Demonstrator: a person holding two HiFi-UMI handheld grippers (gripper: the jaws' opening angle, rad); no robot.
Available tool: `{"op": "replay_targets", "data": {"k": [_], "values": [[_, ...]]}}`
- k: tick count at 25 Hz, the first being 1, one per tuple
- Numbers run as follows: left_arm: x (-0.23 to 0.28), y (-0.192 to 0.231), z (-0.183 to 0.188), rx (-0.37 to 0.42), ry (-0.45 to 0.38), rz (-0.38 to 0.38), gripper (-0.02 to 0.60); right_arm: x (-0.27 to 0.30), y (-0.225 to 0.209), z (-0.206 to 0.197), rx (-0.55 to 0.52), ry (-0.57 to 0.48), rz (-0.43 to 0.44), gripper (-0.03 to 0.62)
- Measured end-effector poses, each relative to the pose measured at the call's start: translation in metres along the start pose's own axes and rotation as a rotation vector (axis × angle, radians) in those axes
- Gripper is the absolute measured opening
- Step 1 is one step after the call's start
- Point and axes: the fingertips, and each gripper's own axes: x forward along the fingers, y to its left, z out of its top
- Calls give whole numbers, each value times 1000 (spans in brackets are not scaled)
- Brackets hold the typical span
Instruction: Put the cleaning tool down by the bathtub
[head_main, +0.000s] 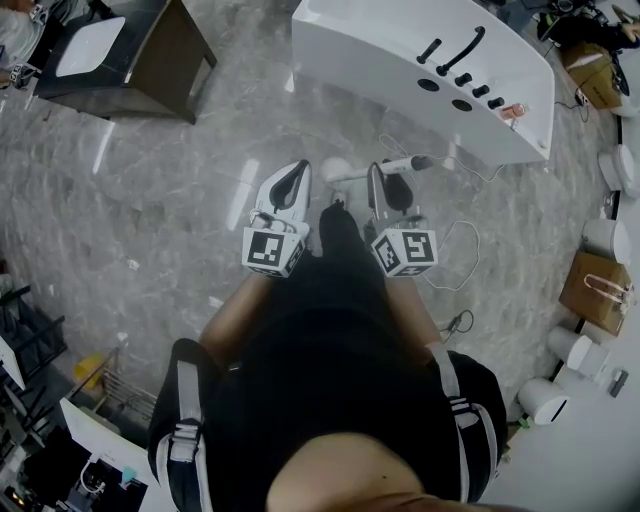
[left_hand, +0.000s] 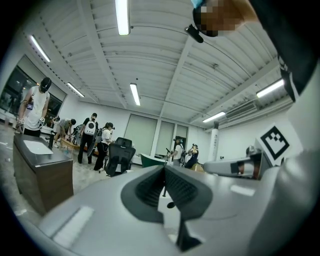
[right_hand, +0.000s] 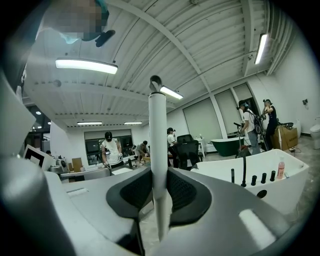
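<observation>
The cleaning tool (head_main: 401, 165) is a white rod with a dark end, lying level above the grey marble floor just in front of the white bathtub (head_main: 380, 45). My right gripper (head_main: 377, 175) is shut on it. In the right gripper view the rod (right_hand: 158, 130) stands upright, clamped between the dark pads of that gripper (right_hand: 159, 182), with the bathtub (right_hand: 250, 182) low on the right. My left gripper (head_main: 294, 172) hangs beside it to the left, shut and empty. In the left gripper view its pads (left_hand: 150, 187) meet, and the tool (left_hand: 232, 166) shows at right.
A dark vanity with a white basin (head_main: 120, 50) stands at the back left. White toilets (head_main: 608, 240) and a brown paper bag (head_main: 595, 290) line the right side. A thin cable (head_main: 455, 262) loops on the floor near my right. Several people stand far off.
</observation>
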Motion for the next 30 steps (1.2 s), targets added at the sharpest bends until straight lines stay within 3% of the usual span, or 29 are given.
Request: {"op": "replay_targets", "data": {"k": [21,30], "values": [[63,6,-10,-17,26,29,8,47,-42,-1,18,40,35,95],[112,9,-14,-18,39,43,8,80,-74,5,20,56,55,95]]}}
